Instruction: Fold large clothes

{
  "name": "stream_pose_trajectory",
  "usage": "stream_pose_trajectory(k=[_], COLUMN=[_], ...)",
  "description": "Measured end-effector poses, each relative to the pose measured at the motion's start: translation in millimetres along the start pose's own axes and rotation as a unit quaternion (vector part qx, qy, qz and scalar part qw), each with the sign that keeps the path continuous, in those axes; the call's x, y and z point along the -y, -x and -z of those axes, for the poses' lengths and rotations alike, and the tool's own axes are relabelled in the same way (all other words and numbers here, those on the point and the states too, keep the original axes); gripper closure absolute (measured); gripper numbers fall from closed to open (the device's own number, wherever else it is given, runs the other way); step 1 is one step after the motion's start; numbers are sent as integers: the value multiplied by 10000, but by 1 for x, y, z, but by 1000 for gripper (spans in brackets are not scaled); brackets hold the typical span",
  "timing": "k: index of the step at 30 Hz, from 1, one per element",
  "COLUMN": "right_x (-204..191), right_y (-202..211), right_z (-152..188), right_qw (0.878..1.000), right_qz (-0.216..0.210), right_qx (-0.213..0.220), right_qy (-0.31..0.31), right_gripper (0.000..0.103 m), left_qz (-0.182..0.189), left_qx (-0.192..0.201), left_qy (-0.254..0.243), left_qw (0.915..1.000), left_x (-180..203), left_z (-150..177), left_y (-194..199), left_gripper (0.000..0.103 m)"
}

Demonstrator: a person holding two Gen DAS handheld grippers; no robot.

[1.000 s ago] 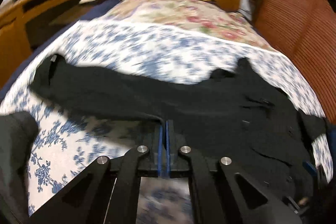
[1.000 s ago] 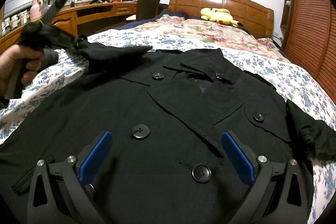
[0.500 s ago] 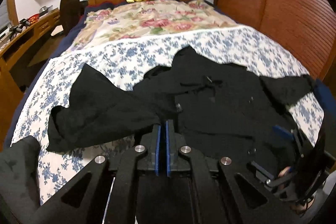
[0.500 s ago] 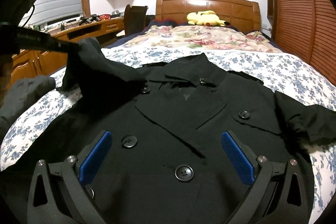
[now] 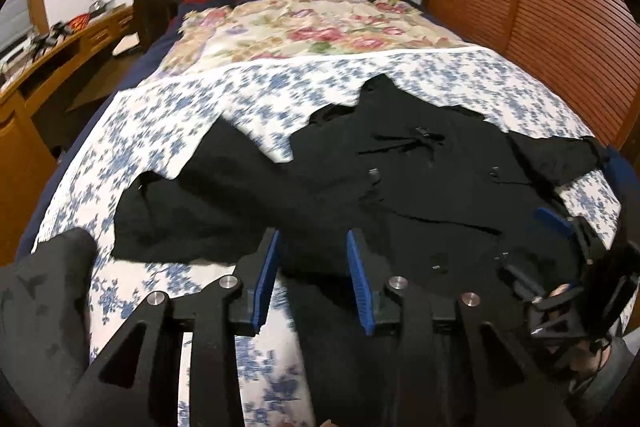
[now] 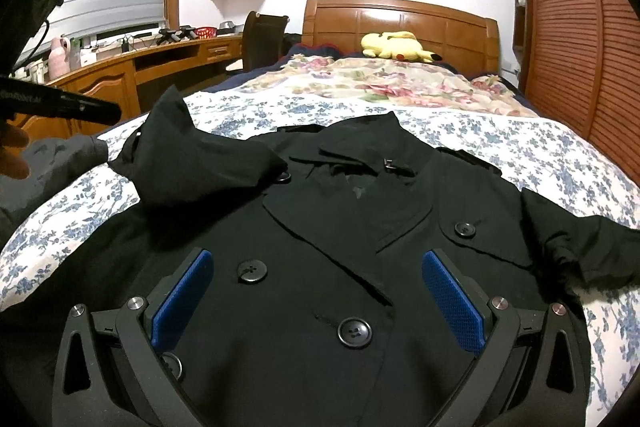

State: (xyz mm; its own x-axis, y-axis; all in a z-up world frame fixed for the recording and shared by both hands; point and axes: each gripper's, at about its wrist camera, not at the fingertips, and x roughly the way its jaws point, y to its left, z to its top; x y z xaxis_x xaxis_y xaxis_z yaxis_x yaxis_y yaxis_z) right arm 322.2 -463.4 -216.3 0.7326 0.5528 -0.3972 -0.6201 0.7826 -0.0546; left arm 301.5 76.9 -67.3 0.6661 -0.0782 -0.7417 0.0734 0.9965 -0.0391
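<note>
The left gripper (image 5: 313, 241) tilts steeply down over the black coat (image 6: 320, 247), its blue ribbed pads opening with nothing pinched between them, whereas a second ago they were clamped on the sleeve (image 6: 200, 163). That matte woven sleeve now lies folded across the coat's chest on the blue-flowered bedspread (image 6: 540, 155). The right gripper (image 6: 320, 291) hovers wide open over the buttoned front.

Beyond the spread black button-front coat (image 6: 328, 247), the blue-flowered white bedspread (image 5: 280, 91) lies bare up to the yellow plush toy (image 6: 394, 45); the slatted wooden wardrobe doors (image 6: 576, 39) wall its right side.
</note>
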Motion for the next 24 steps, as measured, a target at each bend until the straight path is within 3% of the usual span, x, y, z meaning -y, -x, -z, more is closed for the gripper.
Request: stream_pose_trajectory(k=[14,24], right_x=[-6,-7], right_y=[-8,-14], right_z=[-2,-1], right_qw=[9998,9993], right_qz=[61,0], right_qx=[-135,-253], right_qy=[167,277], right_gripper=[0,0], left_qz=[-582,-839], left_qx=[-442,-86], left_qy=[635,1345], left_qw=[9953,9873], left_x=[-100,-164], left_z=[14,-4], left_y=[-92,-110], left_gripper=[66,66])
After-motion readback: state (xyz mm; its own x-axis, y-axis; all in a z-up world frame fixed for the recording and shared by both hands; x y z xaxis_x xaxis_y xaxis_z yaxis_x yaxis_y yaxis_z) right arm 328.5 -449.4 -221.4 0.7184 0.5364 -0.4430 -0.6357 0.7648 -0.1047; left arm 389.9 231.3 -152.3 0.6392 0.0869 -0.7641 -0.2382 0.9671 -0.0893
